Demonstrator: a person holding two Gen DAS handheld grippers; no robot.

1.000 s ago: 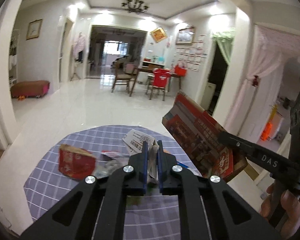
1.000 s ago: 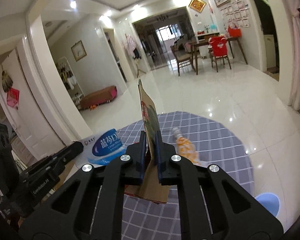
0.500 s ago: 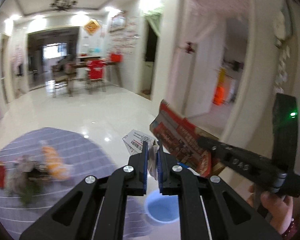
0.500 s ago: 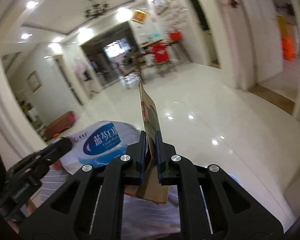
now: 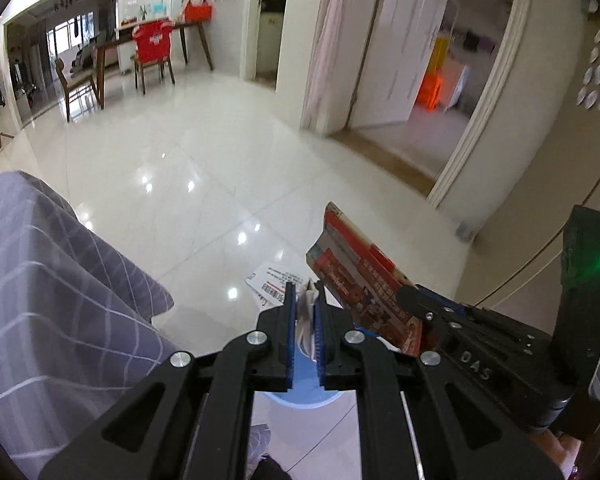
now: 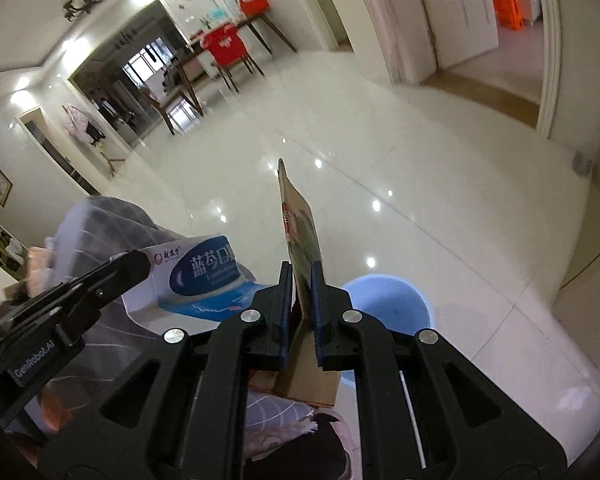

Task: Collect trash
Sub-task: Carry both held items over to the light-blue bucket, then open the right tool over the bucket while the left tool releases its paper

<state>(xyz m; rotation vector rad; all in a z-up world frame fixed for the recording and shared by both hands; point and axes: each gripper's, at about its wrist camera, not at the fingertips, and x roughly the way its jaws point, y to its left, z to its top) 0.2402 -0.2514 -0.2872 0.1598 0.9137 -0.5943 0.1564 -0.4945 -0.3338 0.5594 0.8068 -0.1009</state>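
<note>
Now both tools point down toward the tiled floor (image 5: 204, 152).

Left tool (image 5: 305, 300): jaws nearly together, clamped on a crumpled white wrapper (image 5: 307, 320) that stands up between the blue pads. Seen from the right wrist camera, this same piece is a white and blue package with a blue oval label (image 6: 204, 276), hanging from the left tool (image 6: 128, 268) off to the left of the right tool.

Right tool (image 6: 301, 280): jaws nearly together, pinching a flattened cardboard box (image 6: 300, 232) edge-on; the card rises straight up out of the jaws and its brown lower edge hangs below them. From the left wrist camera the same box (image 5: 364, 276) shows a red printed face, tilted, just to the right of the left tool, held by the right tool (image 5: 408, 300).

Blue bin (image 6: 384, 300): on the floor, directly beyond and below the right tool's fingertips, slightly to their right. In the left wrist view its blue rim (image 5: 304, 394) sits right beneath the left tool's jaws.

Desk with a grey checked cloth (image 5: 40, 280): to the left of the left tool, the cloth edge hanging down.

A person's hand (image 5: 556, 444) grips the right tool's handle at lower right; a green light shows on that tool's body.
</note>
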